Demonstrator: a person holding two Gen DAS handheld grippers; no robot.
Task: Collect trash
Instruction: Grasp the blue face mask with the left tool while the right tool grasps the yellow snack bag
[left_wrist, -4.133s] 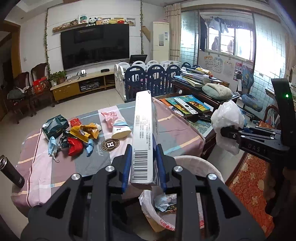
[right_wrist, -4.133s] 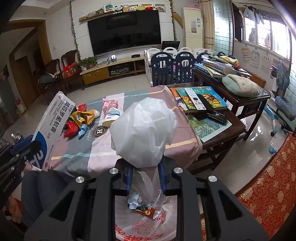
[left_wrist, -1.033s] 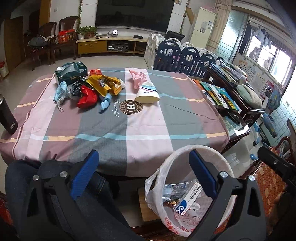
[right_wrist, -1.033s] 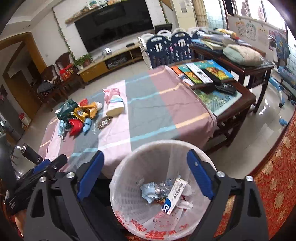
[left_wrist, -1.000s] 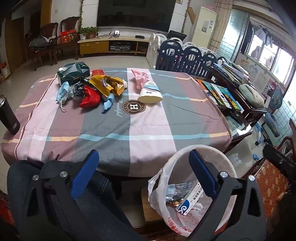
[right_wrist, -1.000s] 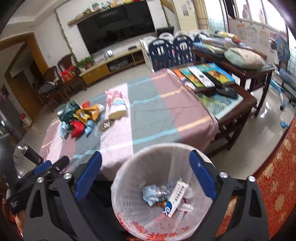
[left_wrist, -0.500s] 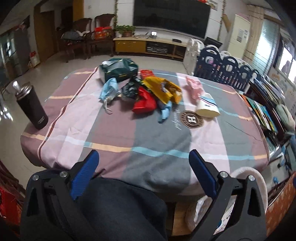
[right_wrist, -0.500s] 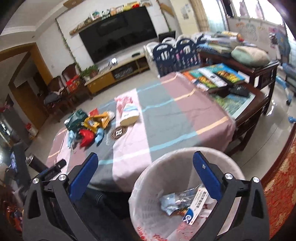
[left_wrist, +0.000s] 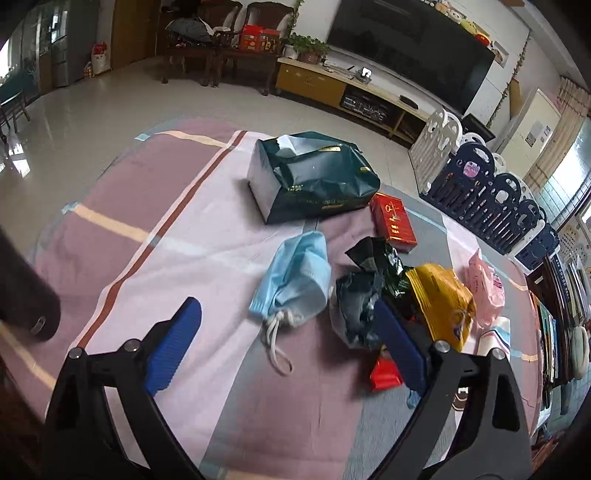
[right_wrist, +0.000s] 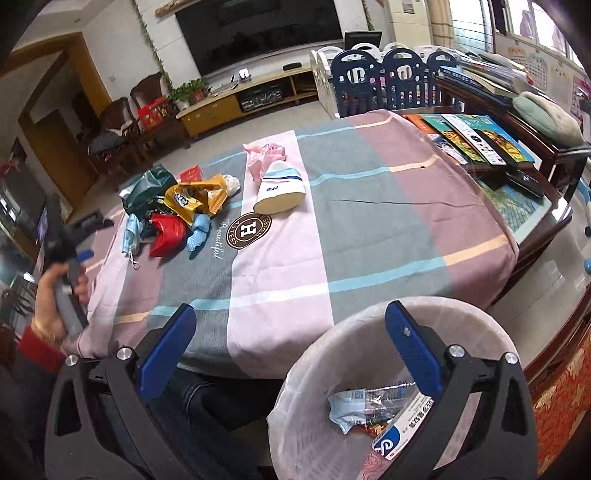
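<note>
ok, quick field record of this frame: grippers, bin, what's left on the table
left gripper: open, empty, over the table near the blue face mask
right gripper: open, empty, above the trash bin
bin contents: white and blue box, crumpled wrappers
trash on table: green bag, red box, black wrapper, yellow packet, pink bag, red wrapper
tablecloth: striped

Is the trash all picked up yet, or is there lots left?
Some is done: a box and wrappers lie in the bin. Both claws, left and right, are open and empty. Left: the mask, yellow bag, green bag and more.
</note>
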